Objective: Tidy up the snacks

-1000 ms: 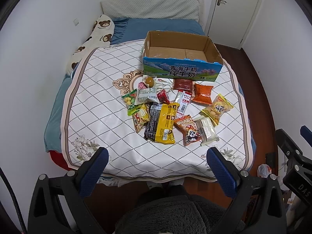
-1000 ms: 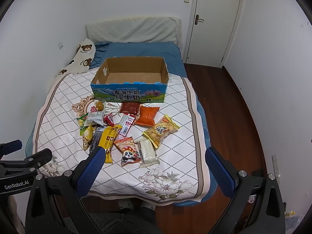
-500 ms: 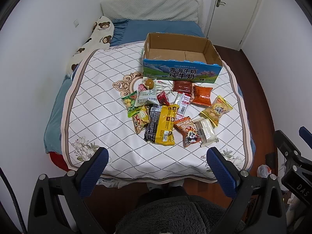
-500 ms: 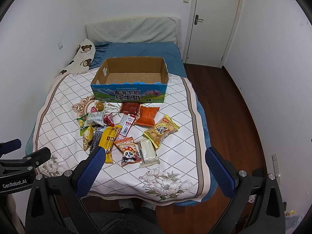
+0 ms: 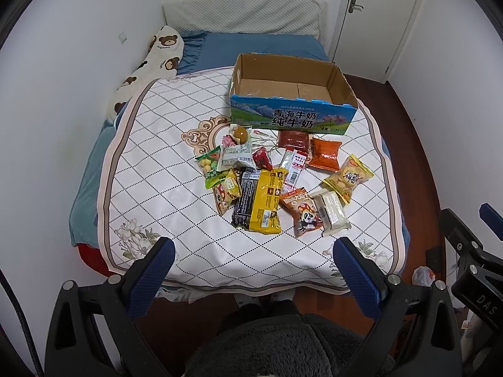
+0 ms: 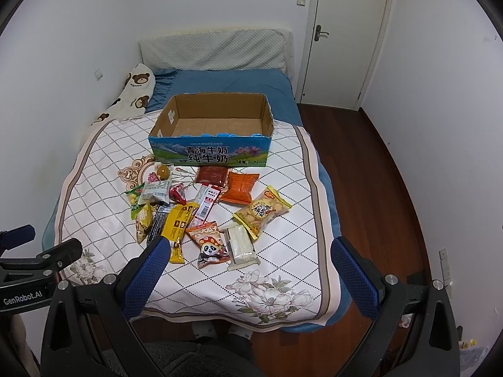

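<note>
At the bottom of both wrist views, grey fuzzy clothing on the person's lap fills the lower centre. Just above it, the left gripper (image 5: 253, 253) is spread wide and grasps nothing, its blue fingertips (image 5: 158, 256) hanging over the near hem of the quilt. The right gripper (image 6: 250, 253) is likewise released and empty, its left blue pad overlapping the lower end of the yellow packet (image 6: 177, 227) in the picture.

On the white diamond-patterned quilt (image 5: 157, 169), in the middle of the frame, the snacks lie in a loose cluster: the panda packet (image 5: 301, 210) beside a white wrapped bar (image 5: 330, 210), a yellow biscuit bag (image 5: 347, 177) to their upper right, an orange pouch (image 5: 325, 154) and a dark red pouch (image 5: 292, 139) farther up.

Beyond them, centre-top, stands the open cardboard box (image 5: 292, 117), nothing visible inside. Behind it are blue bedding, a bear-print pillow (image 5: 151, 62) at left and a white door (image 6: 345, 37) at upper right.
</note>
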A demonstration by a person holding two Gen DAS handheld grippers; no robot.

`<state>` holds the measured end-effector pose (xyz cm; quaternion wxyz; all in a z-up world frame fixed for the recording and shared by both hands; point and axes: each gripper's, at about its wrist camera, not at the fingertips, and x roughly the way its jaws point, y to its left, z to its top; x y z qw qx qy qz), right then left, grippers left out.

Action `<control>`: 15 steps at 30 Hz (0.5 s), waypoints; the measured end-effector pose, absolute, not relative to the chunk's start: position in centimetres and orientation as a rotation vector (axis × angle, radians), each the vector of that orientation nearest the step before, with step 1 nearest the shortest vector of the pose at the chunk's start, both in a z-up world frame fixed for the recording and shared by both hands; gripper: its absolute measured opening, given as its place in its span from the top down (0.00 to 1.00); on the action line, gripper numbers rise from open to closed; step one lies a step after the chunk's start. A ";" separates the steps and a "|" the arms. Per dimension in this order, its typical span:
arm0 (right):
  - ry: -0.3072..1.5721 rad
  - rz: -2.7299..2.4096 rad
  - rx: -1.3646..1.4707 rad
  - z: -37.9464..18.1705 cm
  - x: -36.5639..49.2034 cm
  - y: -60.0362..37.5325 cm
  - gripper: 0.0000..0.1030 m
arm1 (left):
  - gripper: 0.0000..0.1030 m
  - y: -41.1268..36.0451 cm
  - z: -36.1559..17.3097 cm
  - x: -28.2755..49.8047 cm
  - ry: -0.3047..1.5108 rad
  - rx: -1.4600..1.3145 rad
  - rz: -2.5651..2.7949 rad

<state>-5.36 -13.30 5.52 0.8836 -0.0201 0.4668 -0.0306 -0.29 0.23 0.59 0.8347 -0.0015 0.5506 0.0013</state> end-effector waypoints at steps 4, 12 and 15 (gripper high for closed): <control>0.973 -0.061 -0.043 5.5 -5.4 -13.2 0.00 | 0.00 0.3 0.5 -0.6 1.166 -0.005 0.001; 0.976 -0.058 -0.045 5.6 -5.5 -13.1 0.00 | 0.00 0.3 0.5 -0.6 1.166 -0.003 -0.001; 0.975 -0.057 -0.044 5.5 -5.6 -13.0 0.00 | 0.00 0.2 0.5 -0.7 1.164 -0.003 -0.002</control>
